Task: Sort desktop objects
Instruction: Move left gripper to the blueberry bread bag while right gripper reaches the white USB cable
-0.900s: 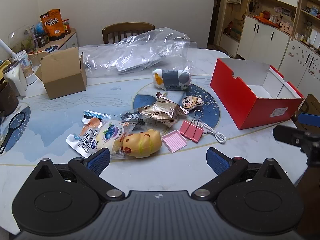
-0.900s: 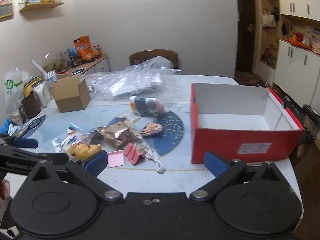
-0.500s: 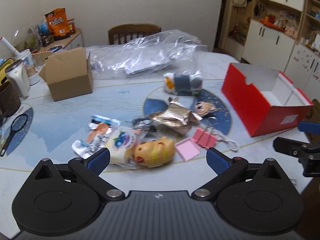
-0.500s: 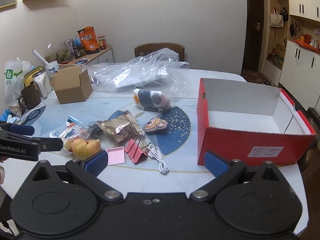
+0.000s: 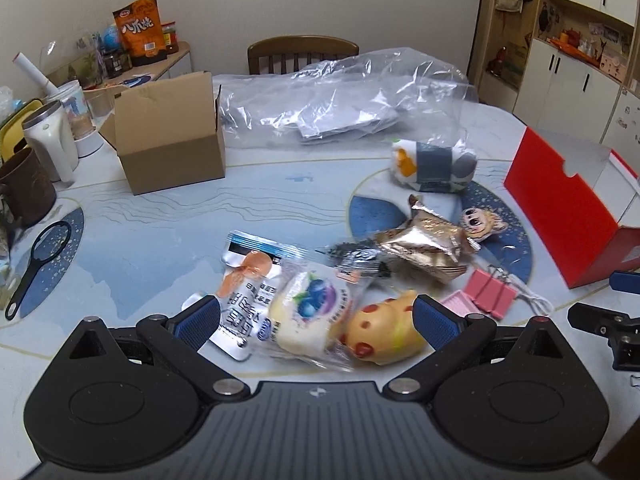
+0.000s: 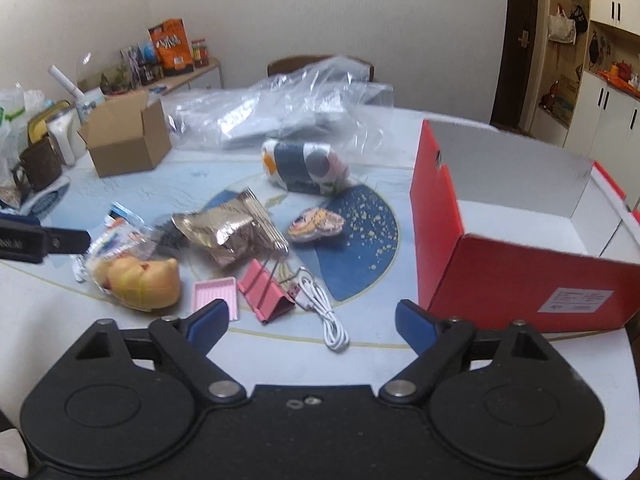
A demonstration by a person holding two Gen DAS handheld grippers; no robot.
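Both my tongs are spread and empty. My left tongs (image 5: pixel 316 322) hang over the blueberry bun packet (image 5: pixel 308 312) and yellow squishy toy (image 5: pixel 384 332) at six o'clock on the table (image 5: pixel 160 216). I'd drop straight onto one item, clear of its neighbour, then carry it to the red box (image 6: pixel 500 272) at three o'clock; right tongs (image 6: pixel 312 322) wait above the white cable (image 6: pixel 324 316).

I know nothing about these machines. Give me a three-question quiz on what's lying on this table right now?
1. True or false: the red box already holds sorted items.
2. Which lies nearest the white cable: A) pink binder clip, B) cardboard box, C) magnifying glass?
3. Fill in: both pairs of tongs, left and right, are ____.

Key: 1 false, what shows of the inside is bare; 2 A; 3 open, holding nothing.
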